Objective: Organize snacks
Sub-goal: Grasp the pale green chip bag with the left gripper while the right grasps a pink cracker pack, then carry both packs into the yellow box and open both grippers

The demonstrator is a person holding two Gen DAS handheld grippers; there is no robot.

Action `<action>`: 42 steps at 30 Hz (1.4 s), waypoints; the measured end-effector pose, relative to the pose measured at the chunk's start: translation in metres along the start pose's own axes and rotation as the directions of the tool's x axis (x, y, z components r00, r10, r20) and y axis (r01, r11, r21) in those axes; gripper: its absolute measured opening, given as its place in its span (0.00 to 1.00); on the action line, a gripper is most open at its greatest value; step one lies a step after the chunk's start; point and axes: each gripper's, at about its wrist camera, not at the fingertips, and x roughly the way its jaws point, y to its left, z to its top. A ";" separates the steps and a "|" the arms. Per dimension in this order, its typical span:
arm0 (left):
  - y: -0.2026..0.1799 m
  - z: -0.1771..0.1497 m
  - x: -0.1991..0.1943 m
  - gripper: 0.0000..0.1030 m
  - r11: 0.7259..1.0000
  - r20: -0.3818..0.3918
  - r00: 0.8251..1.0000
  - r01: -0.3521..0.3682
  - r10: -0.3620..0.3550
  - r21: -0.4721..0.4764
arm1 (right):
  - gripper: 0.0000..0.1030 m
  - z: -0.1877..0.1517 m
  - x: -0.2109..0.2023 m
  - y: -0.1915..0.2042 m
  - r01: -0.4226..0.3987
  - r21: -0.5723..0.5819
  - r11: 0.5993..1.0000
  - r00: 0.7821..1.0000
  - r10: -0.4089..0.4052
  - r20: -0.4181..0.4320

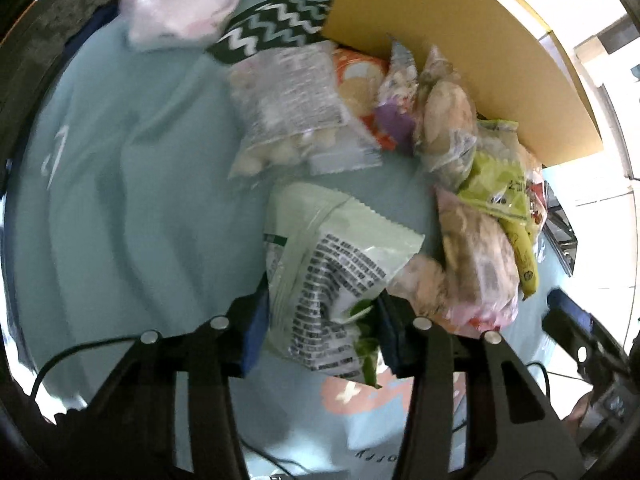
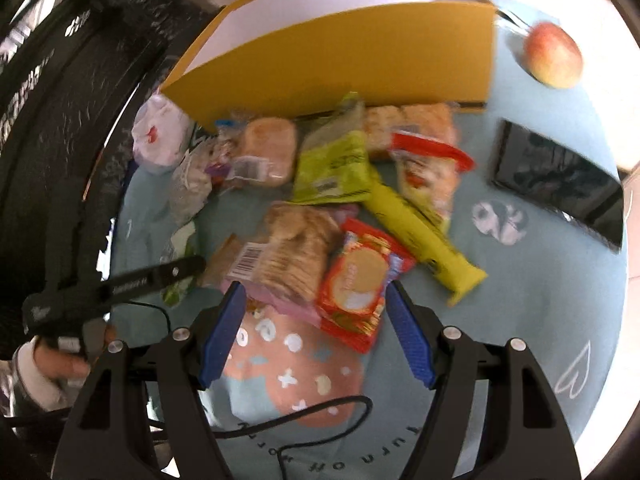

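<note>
So on the left side, the left gripper (image 1: pixel 320 320) has its fingers clamped on a pale green snack bag (image 1: pixel 332 272), back side with the printed text facing the camera, held up over the light blue tablecloth (image 1: pixel 120 200). Past it sits a clear bag of white round candies (image 1: pixel 288 116), and further right the rest of the pile leans against the yellow box (image 1: pixel 460 60).

Over on the right, the right gripper (image 2: pixel 312 320) is spread wide with nothing in it, hovering right over the red cookie pack (image 2: pixel 356 284), with the cracker bag (image 2: pixel 288 252) just beside it on the left. The cookie pack runs roughly along the fingers' direction and sits between them, so I'd guess that's the easy next grab. The yellow box (image 2: pixel 340 60) is straight ahead behind the pile, open side up.
</note>
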 end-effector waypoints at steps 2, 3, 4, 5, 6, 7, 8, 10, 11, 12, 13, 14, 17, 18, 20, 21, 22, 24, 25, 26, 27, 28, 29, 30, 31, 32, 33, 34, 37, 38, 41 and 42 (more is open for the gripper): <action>0.007 -0.002 -0.003 0.45 1.000 0.005 1.000 0.012 -0.012 -0.014 | 0.71 0.009 0.007 0.011 0.006 -0.013 1.000 1.000 -0.006 0.005; 0.011 -0.003 -0.002 0.45 1.000 0.007 1.000 0.019 -0.019 -0.015 | 0.71 0.015 0.012 0.017 0.012 -0.014 1.000 1.000 -0.012 0.002; 0.015 -0.002 -0.001 0.45 1.000 0.008 1.000 0.023 -0.022 -0.019 | 0.71 0.020 0.018 0.021 0.010 -0.013 1.000 1.000 -0.010 -0.006; 0.016 -0.007 -0.003 0.45 0.999 0.010 1.000 0.025 -0.025 -0.023 | 0.71 0.022 0.024 0.023 0.011 -0.014 1.000 1.000 -0.011 -0.016; 0.012 -0.007 -0.009 0.46 0.999 0.014 0.999 0.029 -0.029 -0.027 | 0.71 0.026 0.034 0.028 0.023 -0.014 1.000 0.999 -0.024 -0.037; 0.014 -0.008 -0.008 0.46 0.999 0.016 0.999 0.033 -0.033 -0.028 | 0.71 0.029 0.042 0.031 0.031 -0.020 0.999 0.998 -0.032 -0.056; 0.017 -0.009 -0.008 0.46 0.999 0.016 0.999 0.036 -0.036 -0.030 | 0.71 0.030 0.050 0.033 0.037 -0.025 0.999 0.996 -0.039 -0.076; 0.022 -0.010 -0.010 0.46 0.999 0.014 0.999 0.038 -0.038 -0.033 | 0.70 0.031 0.073 0.034 0.068 -0.025 0.997 0.986 -0.071 -0.152; 0.021 -0.011 -0.013 0.46 0.999 0.013 0.999 0.039 -0.038 -0.036 | 0.69 0.029 0.082 0.028 0.068 0.001 0.998 0.981 -0.067 -0.185; 0.022 -0.008 -0.015 0.46 0.998 0.010 0.999 0.039 -0.039 -0.039 | 0.65 0.027 0.090 0.020 0.051 0.053 0.997 0.980 -0.040 -0.197; 0.024 -0.009 -0.014 0.46 0.998 0.007 0.999 0.039 -0.039 -0.046 | 0.64 0.027 0.090 0.018 0.031 0.060 0.998 0.986 -0.021 -0.168; 0.035 -0.008 -0.020 0.46 0.998 0.005 0.999 0.040 -0.040 -0.049 | 0.64 0.028 0.091 0.019 0.030 0.048 0.998 0.988 -0.022 -0.151; 0.036 -0.006 -0.015 0.46 0.997 -0.006 0.999 0.038 -0.038 -0.065 | 0.64 0.031 0.095 0.026 0.060 -0.008 0.998 0.986 -0.060 -0.155; 0.034 -0.005 -0.013 0.46 0.997 -0.009 0.999 0.036 -0.037 -0.067 | 0.64 0.032 0.097 0.028 0.065 -0.032 0.997 0.984 -0.070 -0.163; 0.029 -0.004 -0.011 0.46 0.997 -0.008 0.999 0.032 -0.033 -0.066 | 0.62 0.032 0.099 0.032 0.065 -0.070 0.995 0.982 -0.077 -0.175; 0.026 -0.004 -0.011 0.46 0.998 -0.009 0.999 0.031 -0.031 -0.062 | 0.57 0.032 0.100 0.032 0.066 -0.087 0.994 0.980 -0.081 -0.180; 0.024 -0.004 -0.011 0.46 0.998 -0.010 1.000 0.028 -0.029 -0.058 | 0.51 0.031 0.100 0.030 0.060 -0.083 0.995 0.979 -0.075 -0.190; 0.022 -0.005 -0.010 0.46 0.998 -0.011 0.999 0.030 -0.030 -0.061 | 0.48 0.031 0.096 0.024 0.023 -0.028 0.999 0.978 -0.028 -0.207; 0.021 -0.005 -0.011 0.46 0.998 -0.011 0.999 0.031 -0.032 -0.063 | 0.48 0.031 0.093 0.019 -0.009 0.007 1.000 0.978 0.010 -0.206; 0.021 -0.005 -0.012 0.46 0.997 -0.009 0.999 0.033 -0.033 -0.064 | 0.47 0.032 0.088 0.014 -0.039 0.036 0.999 0.979 0.045 -0.198; 0.021 -0.006 -0.014 0.46 0.997 -0.007 0.999 0.033 -0.033 -0.063 | 0.47 0.032 0.081 0.007 -0.072 0.069 0.995 0.980 0.084 -0.181; 0.021 -0.006 -0.016 0.46 0.998 -0.004 0.999 0.033 -0.033 -0.060 | 0.47 0.031 0.075 0.003 -0.089 0.093 0.992 0.980 0.104 -0.172; 0.017 -0.006 -0.015 0.46 0.998 0.000 0.999 0.032 -0.033 -0.059 | 0.47 0.031 0.070 -0.002 -0.109 0.114 0.987 0.978 0.127 -0.163; 0.016 -0.007 -0.017 0.46 0.998 0.005 0.999 0.033 -0.033 -0.059 | 0.47 0.030 0.063 -0.006 -0.136 0.135 0.981 0.976 0.156 -0.151; 0.016 -0.007 -0.019 0.46 0.998 0.010 0.999 0.036 -0.035 -0.059 | 0.47 0.028 0.056 -0.009 -0.154 0.149 0.977 0.975 0.175 -0.138; 0.016 -0.008 -0.023 0.46 0.998 0.018 0.999 0.041 -0.040 -0.056 | 0.47 0.026 0.049 -0.014 -0.163 0.155 0.974 0.974 0.184 -0.130; 0.014 -0.009 -0.025 0.46 0.998 0.022 0.999 0.043 -0.041 -0.054 | 0.47 0.023 0.041 -0.017 -0.174 0.160 0.972 0.974 0.193 -0.119; 0.013 -0.009 -0.028 0.46 0.998 0.030 0.999 0.045 -0.043 -0.049 | 0.47 0.020 0.032 -0.018 -0.180 0.159 0.971 0.974 0.199 -0.108; 0.009 -0.010 -0.037 0.46 0.998 0.049 0.998 0.049 -0.047 -0.043 | 0.47 0.019 0.011 -0.021 -0.209 0.161 0.965 0.972 0.222 -0.071; 0.008 -0.009 -0.039 0.46 0.998 0.054 0.997 0.048 -0.046 -0.041 | 0.47 0.018 0.002 -0.026 -0.218 0.159 0.963 0.971 0.230 -0.059; 0.003 -0.008 -0.053 0.46 0.998 0.081 0.995 0.061 -0.059 -0.029 | 0.47 0.022 -0.025 -0.035 -0.255 0.152 0.955 0.966 0.257 0.000; -0.001 -0.006 -0.062 0.46 0.998 0.099 0.993 0.068 -0.066 -0.017 | 0.47 0.024 -0.036 -0.037 -0.259 0.145 0.955 0.966 0.258 0.029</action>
